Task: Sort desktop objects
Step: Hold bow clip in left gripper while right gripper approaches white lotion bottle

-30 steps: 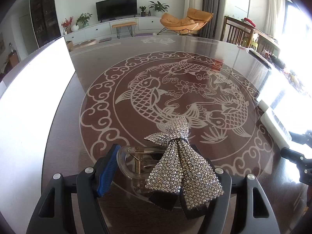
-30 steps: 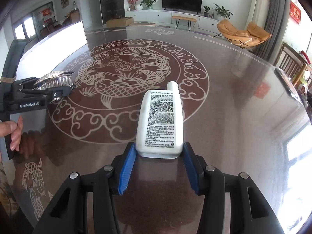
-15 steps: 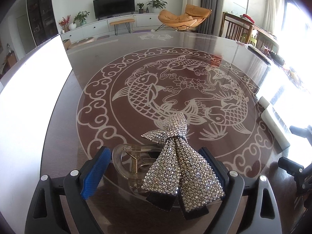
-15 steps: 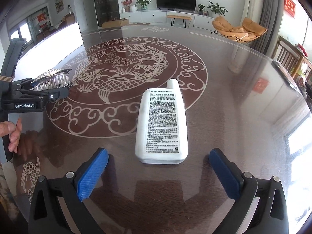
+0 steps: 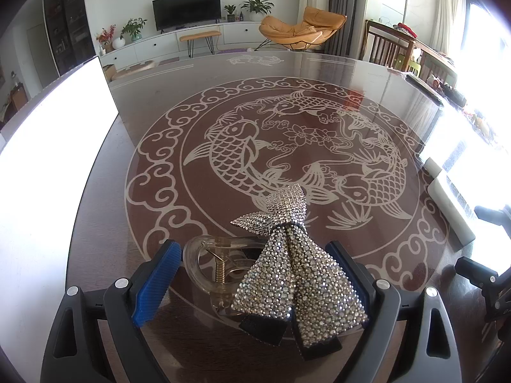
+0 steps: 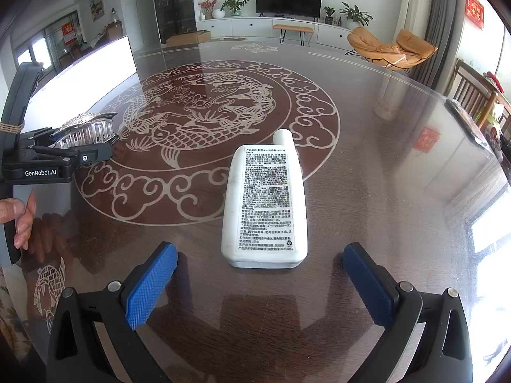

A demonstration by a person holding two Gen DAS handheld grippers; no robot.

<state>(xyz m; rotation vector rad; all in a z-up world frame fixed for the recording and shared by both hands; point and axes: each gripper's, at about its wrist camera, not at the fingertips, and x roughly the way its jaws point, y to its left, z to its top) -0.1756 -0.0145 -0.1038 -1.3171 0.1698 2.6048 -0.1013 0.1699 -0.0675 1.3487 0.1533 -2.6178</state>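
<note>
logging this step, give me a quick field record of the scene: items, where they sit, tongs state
surface: glass table top with carp pattern
item 1: white bottle, lying flat, label up
item 2: rhinestone bow hair clip, between the left tongs' pads
left tongs: open, just widened
right tongs: open, just widened, bottle free ahead of them

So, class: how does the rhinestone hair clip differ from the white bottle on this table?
1. The hair clip is covered in sparkling stones on a clear plastic body; the white bottle is plain and opaque with black printed text.
2. The clip is bow-shaped and irregular; the bottle is a flat, rounded slab with a small cap.

Shared: each lies on the table between open tongs, ungripped.
</note>
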